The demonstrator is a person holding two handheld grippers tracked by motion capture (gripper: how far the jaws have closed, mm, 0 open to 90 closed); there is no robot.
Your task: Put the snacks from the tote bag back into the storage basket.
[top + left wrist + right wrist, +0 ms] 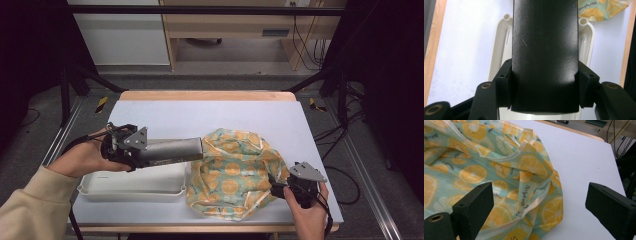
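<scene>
A dark grey cylinder [172, 150], like a flask, lies level above the table with my left gripper [141, 152] shut on its near end. Its far end reaches the mouth of a teal cloth bag with orange-slice print [232, 172] in the middle of the table. In the left gripper view the cylinder [545, 50] stands between both jaws of the left gripper [545, 82]. My right gripper [275, 184] is at the bag's right edge, open. In the right gripper view the right gripper [539, 195] has its jaws wide apart over the bag's [486, 170] rumpled rim.
A white oblong tray [132, 184] lies on the white table top [200, 115] at the front left, under the cylinder, and shows again as the tray [586, 37] in the left gripper view. The table's wooden edge [205, 95] runs along the back.
</scene>
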